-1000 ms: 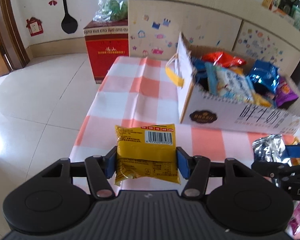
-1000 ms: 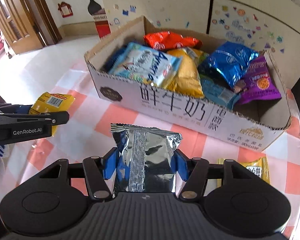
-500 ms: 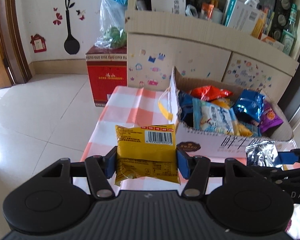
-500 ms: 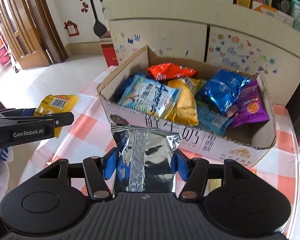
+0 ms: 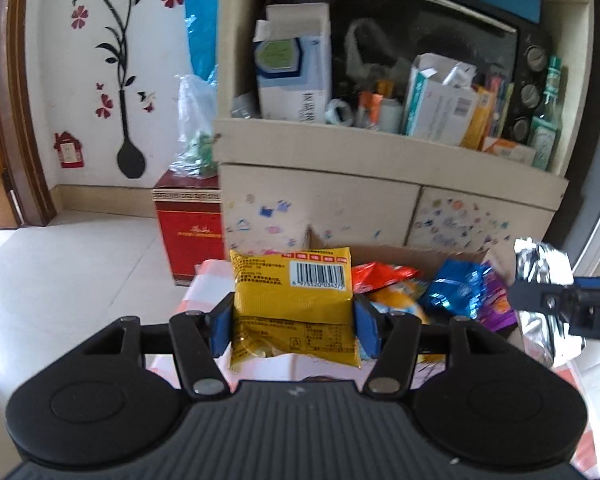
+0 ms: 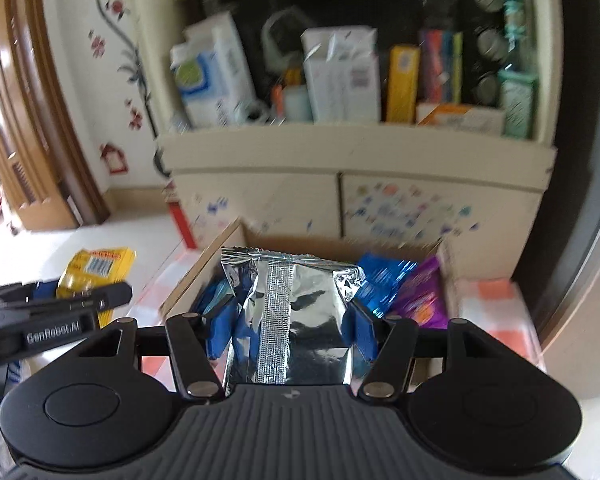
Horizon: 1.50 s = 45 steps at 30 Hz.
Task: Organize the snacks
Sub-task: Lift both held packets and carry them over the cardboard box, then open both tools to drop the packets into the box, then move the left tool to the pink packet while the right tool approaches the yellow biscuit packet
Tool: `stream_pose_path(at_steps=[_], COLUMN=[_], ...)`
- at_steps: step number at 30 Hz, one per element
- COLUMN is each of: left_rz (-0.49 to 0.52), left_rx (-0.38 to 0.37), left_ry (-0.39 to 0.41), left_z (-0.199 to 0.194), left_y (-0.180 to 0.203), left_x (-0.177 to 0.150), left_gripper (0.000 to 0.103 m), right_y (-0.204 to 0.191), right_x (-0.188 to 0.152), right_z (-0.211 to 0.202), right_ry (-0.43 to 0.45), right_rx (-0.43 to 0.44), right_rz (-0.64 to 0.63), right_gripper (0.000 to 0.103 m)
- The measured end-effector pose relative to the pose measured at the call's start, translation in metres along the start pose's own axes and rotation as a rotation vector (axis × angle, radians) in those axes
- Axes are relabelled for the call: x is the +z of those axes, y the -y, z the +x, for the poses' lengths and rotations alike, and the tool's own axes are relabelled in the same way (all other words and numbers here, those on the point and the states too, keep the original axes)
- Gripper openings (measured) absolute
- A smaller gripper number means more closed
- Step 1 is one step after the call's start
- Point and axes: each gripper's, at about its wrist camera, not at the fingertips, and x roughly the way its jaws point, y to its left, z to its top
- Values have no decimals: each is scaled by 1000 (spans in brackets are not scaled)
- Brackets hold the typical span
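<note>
My left gripper (image 5: 294, 326) is shut on a yellow snack packet (image 5: 294, 300) with a barcode, held in the air before the cardboard box (image 5: 404, 254). My right gripper (image 6: 288, 330) is shut on a silver foil snack bag (image 6: 296, 316), held above the box's near side (image 6: 204, 276). The box holds several snack bags, among them a red one (image 5: 380, 274), a blue one (image 5: 458, 288) and a purple one (image 6: 420, 296). The silver bag shows at the right in the left wrist view (image 5: 544, 268); the yellow packet shows at the left in the right wrist view (image 6: 96, 272).
The box sits on a table with an orange-and-white checked cloth (image 6: 488, 308). Behind it stands a cream cabinet (image 5: 380, 204) with a cluttered shelf of cartons. A red box (image 5: 190, 220) stands on the tiled floor at the left.
Both grippers have risen and tilted up with their packets; the views now look at the cabinet shelf instead of down into the box. Both grips are unchanged.
</note>
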Motion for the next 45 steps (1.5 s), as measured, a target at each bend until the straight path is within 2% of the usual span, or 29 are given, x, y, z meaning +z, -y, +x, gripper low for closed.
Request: stream_pose_path(at_steps=[7,20,22,23,26,27,29,35,41,45], left_rz=[13,-18,-30,-35,-48,-46,-47,-60,-14,-55], left_rx=[-35,-62,-77,-87,-86,-82,-76,-79,-68,-64], left_ry=[20,11,8,4,-17,-30,-56,-52,-18,-23], left_z=[14,54,65,71,85,87,88,70,66,67], left_y=[32,55,57,58,58,59,60,59,62,59], left_x=[11,26,29,29,21,18,17,20,22,21], left_gripper=[59,59,62,67,80,81,84,92,92,92], right_y=[19,37,39,41,49,52,56,65,69,72], right_x=[15,23,20,18,13,13,14,14,8,9], right_z=[-5,13,20,25,34,33,30,17,4,-1], right_ry=[62,92,107,109,93,90,87,73,59,57], right_rx=[-57,-105,-115,-116,-113,-107,-97,-119,-118,-111], right_rz=[71,198,218,228,295,316,333,328,301,273], right_gripper=[66,66,66,68,82,85,86,91,92,94])
